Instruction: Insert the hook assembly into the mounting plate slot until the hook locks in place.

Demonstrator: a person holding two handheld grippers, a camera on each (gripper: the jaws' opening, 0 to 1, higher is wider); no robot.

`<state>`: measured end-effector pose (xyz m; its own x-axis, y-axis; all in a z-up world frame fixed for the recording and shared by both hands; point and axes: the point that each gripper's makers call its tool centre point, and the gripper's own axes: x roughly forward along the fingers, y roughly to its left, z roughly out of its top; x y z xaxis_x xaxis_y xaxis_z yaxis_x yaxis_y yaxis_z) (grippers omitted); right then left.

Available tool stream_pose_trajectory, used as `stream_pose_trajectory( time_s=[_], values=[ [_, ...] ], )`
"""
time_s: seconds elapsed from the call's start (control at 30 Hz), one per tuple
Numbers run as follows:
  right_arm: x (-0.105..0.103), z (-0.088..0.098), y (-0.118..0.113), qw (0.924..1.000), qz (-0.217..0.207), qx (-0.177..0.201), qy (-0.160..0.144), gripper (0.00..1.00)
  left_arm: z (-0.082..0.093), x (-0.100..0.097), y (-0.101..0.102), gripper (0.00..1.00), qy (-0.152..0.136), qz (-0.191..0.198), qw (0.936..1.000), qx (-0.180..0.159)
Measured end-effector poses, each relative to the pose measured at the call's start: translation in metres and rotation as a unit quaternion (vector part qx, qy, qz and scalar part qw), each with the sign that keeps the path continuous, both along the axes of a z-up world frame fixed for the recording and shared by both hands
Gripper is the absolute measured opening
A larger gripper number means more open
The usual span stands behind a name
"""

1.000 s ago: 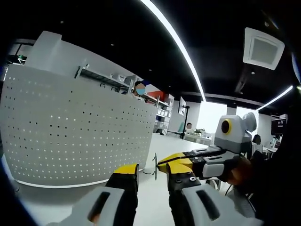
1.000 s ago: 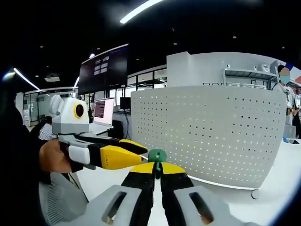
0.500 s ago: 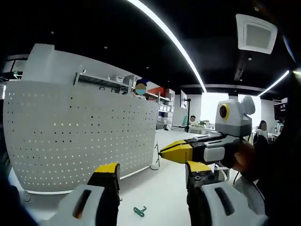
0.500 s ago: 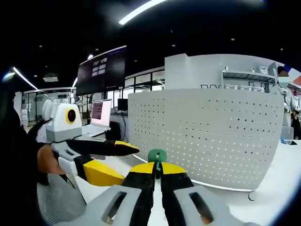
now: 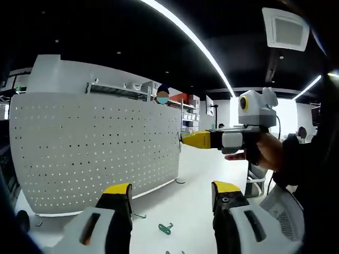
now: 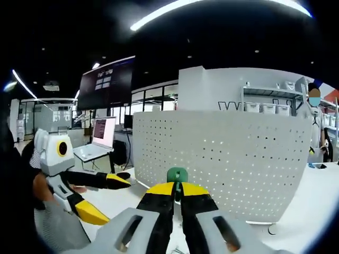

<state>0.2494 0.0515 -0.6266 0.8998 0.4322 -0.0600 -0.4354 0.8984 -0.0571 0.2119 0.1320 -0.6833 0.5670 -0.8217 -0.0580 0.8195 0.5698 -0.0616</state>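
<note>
while my right gripper is clamped on the green hook, the piece pokes up just past its yellow tips, pinched between the two jaws, with the white perforated mounting plate standing upright straight ahead of it and apart from the hook. seen from the left gripper view, that same right gripper reaches in from the right with its tip just beside the plate's near edge; i cannot tell whether it touches. my left gripper is released, jaws spread wide, and between them, lower down on the white table, lies a second small green hook piece, loose and untouched. the left gripper also comes into the right gripper view from the left, jaws parted. a laptop sits open beyond it, under a dark wall screen whose writing is too small to read. long ceiling light strips run overhead, and shelving with white bins rises behind the plate. i can read no brand or label.
</note>
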Motion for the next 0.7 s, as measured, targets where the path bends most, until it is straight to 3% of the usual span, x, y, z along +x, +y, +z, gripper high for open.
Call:
stream_pose_trajectory(
  time_s=[0.7],
  values=[
    [0.060, 0.050, -0.056, 0.9933, -0.096, 0.002, -0.064, 0.01, -0.020, 0.002, 0.007, 0.61, 0.011, 0.007, 0.9999, 0.012]
  ],
)
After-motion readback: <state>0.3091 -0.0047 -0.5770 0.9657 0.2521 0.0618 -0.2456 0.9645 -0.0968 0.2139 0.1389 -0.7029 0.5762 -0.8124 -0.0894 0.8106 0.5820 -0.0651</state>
